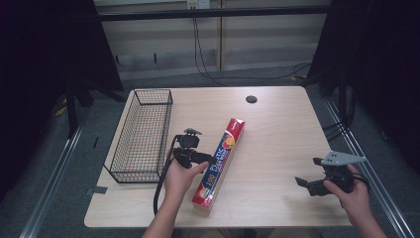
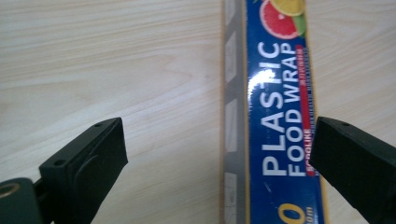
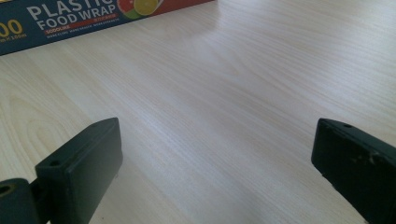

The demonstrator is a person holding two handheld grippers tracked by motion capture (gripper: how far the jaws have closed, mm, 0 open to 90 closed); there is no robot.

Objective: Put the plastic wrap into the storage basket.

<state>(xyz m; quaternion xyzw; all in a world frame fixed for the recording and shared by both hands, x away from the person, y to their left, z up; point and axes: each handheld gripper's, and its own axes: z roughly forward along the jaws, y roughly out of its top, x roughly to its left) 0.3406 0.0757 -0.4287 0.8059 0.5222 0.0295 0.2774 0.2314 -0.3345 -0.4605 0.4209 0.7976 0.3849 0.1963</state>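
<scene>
On the pale wooden table point(image 1: 277, 129) a long box of plastic food wrap point(image 1: 221, 162) lies flat and slanted, its near end toward the person's edge and its far end toward the middle. Left of the box, well apart from it, stands a black wire basket point(image 1: 141, 134), running lengthwise along the table's left side. Beyond the box's far end, near the back edge, sits a small dark round hole point(image 1: 251, 99) in the tabletop.

Just beside the box's left side, the left gripper point(image 2: 219, 154) is held in the left hand point(image 1: 181, 176) with its jaws spread wide; in the left gripper view the box's blue printed face runs between them, close against one jaw, with bare wood by the other. Well to the right of the box, the right gripper point(image 1: 308, 174) is released too, jaws apart over bare wood, gripped by the right hand point(image 1: 352, 196).
</scene>
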